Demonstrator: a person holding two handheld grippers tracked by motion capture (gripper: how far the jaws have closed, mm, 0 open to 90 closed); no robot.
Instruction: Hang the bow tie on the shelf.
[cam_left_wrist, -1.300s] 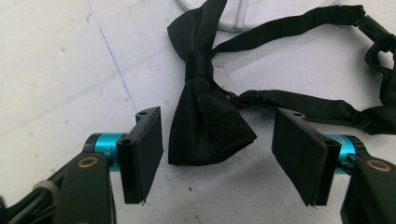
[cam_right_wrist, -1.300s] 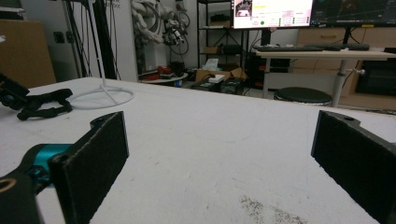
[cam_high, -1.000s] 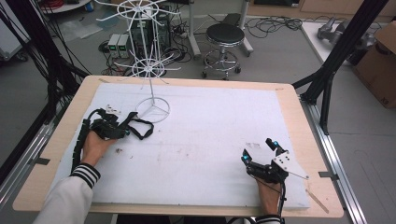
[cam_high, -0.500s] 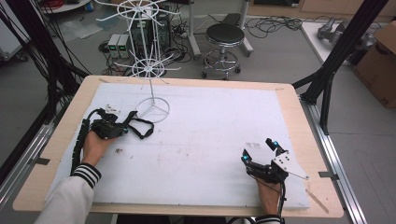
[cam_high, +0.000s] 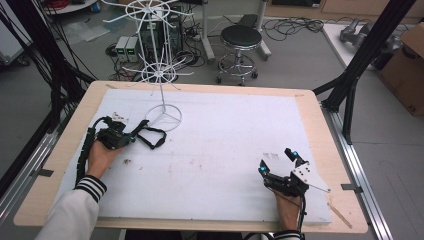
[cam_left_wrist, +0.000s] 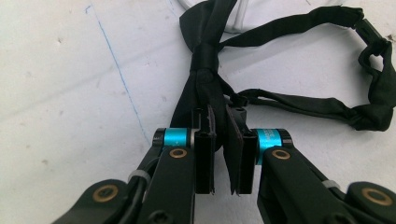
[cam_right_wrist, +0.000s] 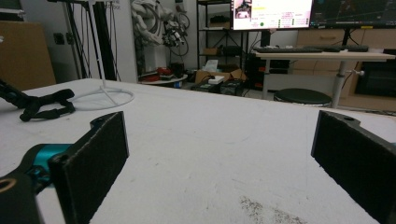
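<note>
My left gripper (cam_left_wrist: 219, 163) jaws pinching a black strap (cam_left_wrist: 299, 100) that loops ahead of them toward the white wire stand (cam_high: 162, 85), my right gripper (cam_right_wrist: 219, 154) jaws spread wide over bare white tabletop (cam_high: 230, 145).

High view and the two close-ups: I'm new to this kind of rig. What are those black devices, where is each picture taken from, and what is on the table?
No robot here: a person sits at the table and holds a hand-operated two-jaw gripper in each hand. The high view comes from a fixed camera above, looking down on the white table top. The other two pictures come from cameras riding on the grippers, looking along their jaws.

The left gripper is shut on a black bow tie, whose strap loops over the surface. In the high view the same bow tie lies beside the ring base of a white wire display stand near the far left of the table.

The right gripper rests near the front right, jaws wide apart, holding nothing. Its own view looks across the table toward the stand and the room beyond.
</note>
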